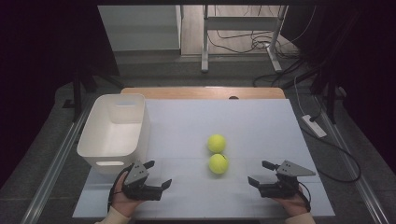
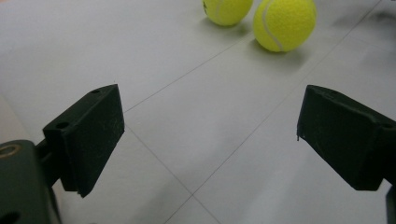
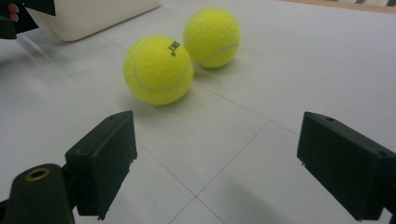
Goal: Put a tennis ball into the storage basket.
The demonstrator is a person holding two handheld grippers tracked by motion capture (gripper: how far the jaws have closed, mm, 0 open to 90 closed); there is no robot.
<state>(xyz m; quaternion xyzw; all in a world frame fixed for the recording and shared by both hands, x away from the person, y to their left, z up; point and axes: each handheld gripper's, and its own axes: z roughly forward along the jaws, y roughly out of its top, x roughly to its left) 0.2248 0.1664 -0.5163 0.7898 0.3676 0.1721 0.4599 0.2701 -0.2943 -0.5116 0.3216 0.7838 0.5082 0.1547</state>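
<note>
Between both grippers' spread, empty jaws lie two tennis balls (image 1: 217, 153); white bin (image 1: 114, 133) stands left

Two tennis balls, nearer (image 1: 218, 164) and farther (image 1: 216, 143): showing yellow-green felt with pale curved seams; the nearer one bearing small dark lettering. Bin (image 1: 115, 132): showing plain white. Tabletop (image 1: 261, 126): showing pale grey. Both grippers' jaws: showing matte black.

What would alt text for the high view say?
Two yellow tennis balls, near ball and far ball, sit mid-table between an open left gripper and an open right gripper, each held by a hand. A white bin stands at the left.
</note>
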